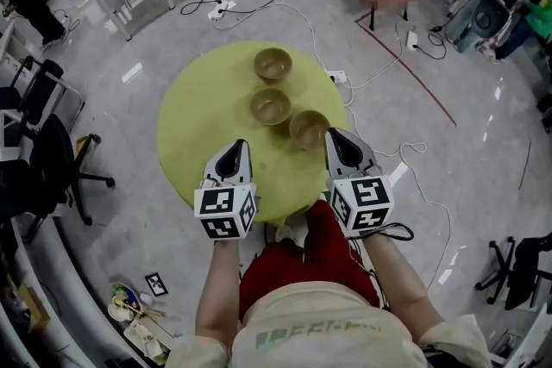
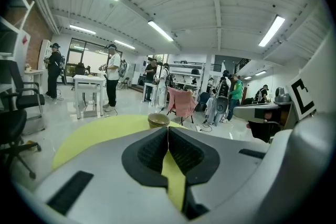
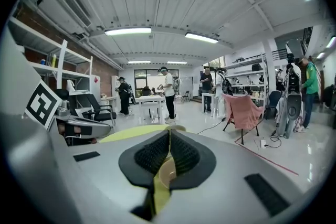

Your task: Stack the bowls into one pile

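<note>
Red shorts (image 1: 302,258) and a pale shirt are filling the bottom of the head view, where a person is holding two grippers over a round yellow-green table (image 1: 194,129). The left gripper (image 1: 238,146) is hovering over the lower centre of the tabletop, its jaws pressed together on nothing. The right gripper (image 1: 331,134) is likewise closed and empty, its tip sitting just beside the near bowl (image 1: 309,128); whether it is touching the rim is hard to say from above.

Three tan bowls are standing at frame centre, close together but none nested: the far bowl (image 1: 272,64), the middle bowl (image 1: 270,106) and the near bowl. Each is sitting upright with its mouth facing up. Being round, they have no long axis of their own, though the row is running from upper centre down toward lower right.

Stacking is not yet under way, and the risks are looking plain enough. With jaws shut, a forward nudge from the right gripper is likely to shove the near bowl across the smooth top toward the right-hand edge rather than grip it. A pinch on one side of a rim could also tip a bowl, and a bowl lowered at a tilt may sit crooked in the one beneath.
</note>
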A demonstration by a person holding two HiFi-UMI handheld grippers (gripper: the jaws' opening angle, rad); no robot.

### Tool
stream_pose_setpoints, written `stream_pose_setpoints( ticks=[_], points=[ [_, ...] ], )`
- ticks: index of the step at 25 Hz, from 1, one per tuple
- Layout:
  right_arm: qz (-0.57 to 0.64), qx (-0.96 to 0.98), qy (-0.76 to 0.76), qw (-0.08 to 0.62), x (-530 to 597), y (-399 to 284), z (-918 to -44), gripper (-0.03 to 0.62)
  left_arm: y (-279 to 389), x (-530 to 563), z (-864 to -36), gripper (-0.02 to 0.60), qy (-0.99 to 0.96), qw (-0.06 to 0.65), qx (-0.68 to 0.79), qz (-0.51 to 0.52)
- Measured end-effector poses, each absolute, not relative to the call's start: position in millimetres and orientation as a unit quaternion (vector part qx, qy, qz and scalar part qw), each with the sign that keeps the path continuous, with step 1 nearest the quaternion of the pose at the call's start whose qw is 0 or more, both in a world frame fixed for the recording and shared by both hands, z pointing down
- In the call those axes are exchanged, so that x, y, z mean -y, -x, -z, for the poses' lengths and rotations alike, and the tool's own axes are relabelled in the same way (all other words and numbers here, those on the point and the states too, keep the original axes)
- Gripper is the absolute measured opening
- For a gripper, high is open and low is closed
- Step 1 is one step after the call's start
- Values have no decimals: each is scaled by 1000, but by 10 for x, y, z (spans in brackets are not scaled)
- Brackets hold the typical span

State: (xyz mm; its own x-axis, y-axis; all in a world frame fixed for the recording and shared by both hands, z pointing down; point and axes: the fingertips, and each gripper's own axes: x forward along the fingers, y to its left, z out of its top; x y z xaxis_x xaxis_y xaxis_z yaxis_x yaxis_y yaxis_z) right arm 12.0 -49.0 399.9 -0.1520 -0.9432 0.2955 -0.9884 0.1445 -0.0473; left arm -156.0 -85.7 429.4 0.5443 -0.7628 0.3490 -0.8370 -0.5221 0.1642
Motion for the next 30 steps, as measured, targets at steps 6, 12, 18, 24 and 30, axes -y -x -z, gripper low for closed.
stream_pose_setpoints(
  ticks=[6,12,18,24,30],
  points=[
    [-115,752,-643,95,636,-230,-4002,37,1463,974,-4377,23,-858,169,469,-122],
    [-116,758,-635,94,863,-429,-4014,37,1345,1160,-4523,25,-845,189,482,-131],
    [-130,768,-620,97,1192,-662,-4136,37,1197,1393,-4662,25,-826,206,506,-139],
    [-138,785,-595,105,1546,-832,-4201,37,1065,1631,-4723,25,-806,217,531,-146],
    [-145,806,-561,120,1867,-940,-4327,37,972,1839,-4840,25,-781,231,562,-146]
  ],
)
